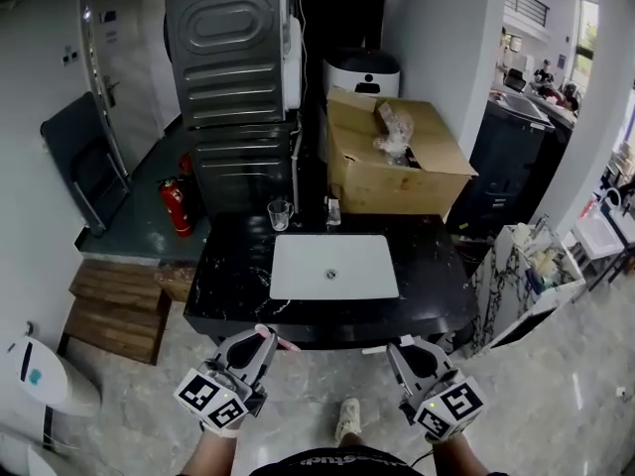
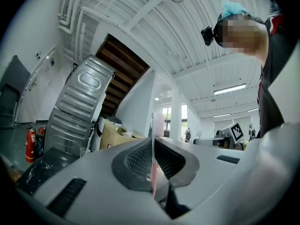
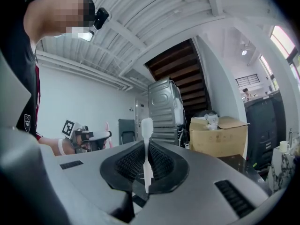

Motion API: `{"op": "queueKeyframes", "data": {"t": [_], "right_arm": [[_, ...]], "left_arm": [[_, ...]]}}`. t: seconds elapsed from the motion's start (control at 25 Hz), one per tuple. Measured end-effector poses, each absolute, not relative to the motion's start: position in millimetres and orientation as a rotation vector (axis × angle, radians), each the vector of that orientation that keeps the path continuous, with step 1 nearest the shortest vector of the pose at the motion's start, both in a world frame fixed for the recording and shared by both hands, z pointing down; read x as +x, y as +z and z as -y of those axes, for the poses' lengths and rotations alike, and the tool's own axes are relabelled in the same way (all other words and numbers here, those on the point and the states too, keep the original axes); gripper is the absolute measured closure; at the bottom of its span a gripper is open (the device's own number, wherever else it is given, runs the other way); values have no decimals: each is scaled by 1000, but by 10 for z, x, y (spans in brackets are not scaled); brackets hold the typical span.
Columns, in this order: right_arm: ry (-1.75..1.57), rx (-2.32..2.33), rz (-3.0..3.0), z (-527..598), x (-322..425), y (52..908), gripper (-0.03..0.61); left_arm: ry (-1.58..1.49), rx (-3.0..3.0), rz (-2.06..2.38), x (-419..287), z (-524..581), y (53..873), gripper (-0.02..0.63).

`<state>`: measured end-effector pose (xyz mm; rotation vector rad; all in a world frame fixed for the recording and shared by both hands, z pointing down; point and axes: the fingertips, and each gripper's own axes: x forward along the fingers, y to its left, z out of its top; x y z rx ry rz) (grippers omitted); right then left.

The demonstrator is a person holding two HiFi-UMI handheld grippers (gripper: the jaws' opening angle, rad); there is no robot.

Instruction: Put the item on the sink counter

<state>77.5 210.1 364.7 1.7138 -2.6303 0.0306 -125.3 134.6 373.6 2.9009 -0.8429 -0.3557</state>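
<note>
The black sink counter with its white basin lies just ahead of both grippers. My left gripper is shut on a thin pink item whose tip sticks out past the jaws. My right gripper is shut on a white toothbrush, held upright with the bristle head above the pads; its end shows in the head view. Both grippers hover over the floor at the counter's near edge, apart from it.
A clear glass and a small bottle stand behind the basin. An open cardboard box sits at the counter's back right, a metal appliance behind. A red fire extinguisher and wooden steps are left, a marbled stand right.
</note>
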Motion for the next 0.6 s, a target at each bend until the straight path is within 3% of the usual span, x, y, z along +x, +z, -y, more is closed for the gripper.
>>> {"op": "queueKeyframes", "data": {"t": [0.6], "right_arm": [[44, 1696, 2731, -539, 2185, 3491, 526]], "left_arm": [[-326, 2939, 878, 224, 175, 3376, 586]]}}
